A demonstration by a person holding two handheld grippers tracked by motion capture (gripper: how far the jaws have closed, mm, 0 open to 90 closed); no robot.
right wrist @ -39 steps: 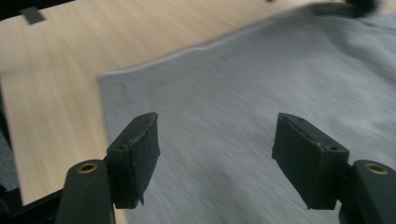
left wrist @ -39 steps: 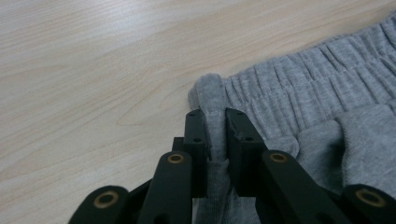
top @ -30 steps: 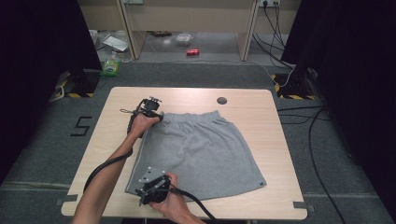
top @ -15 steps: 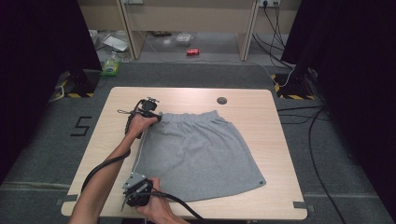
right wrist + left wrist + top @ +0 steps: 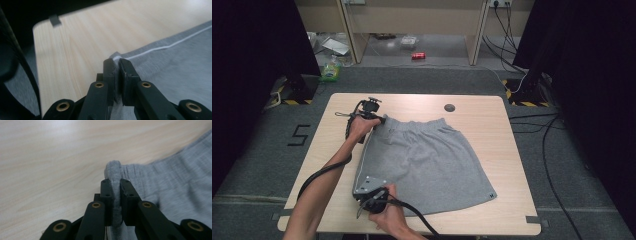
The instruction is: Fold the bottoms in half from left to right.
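My shorts [image 5: 427,165] are soft grey cloth, a matt knit with a fine fuzzy nap, and a thin white piping [image 5: 172,45] runs smooth along the side seam. The table [image 5: 507,135] under them is pale wood grain with a smooth, faintly shiny finish. My jaws look like matt black plastic, set with small glossy brass-coloured rivets [image 5: 96,205].

- The high view looks forward and down from above the person's side, taking in the whole table [image 5: 512,150] and the floor beyond.
- The left gripper view sits low and very near, looking along its jaws at the grey shorts [image 5: 175,187].
- The right gripper view is as near, facing a table corner.
- All three views share the shorts and the tabletop.
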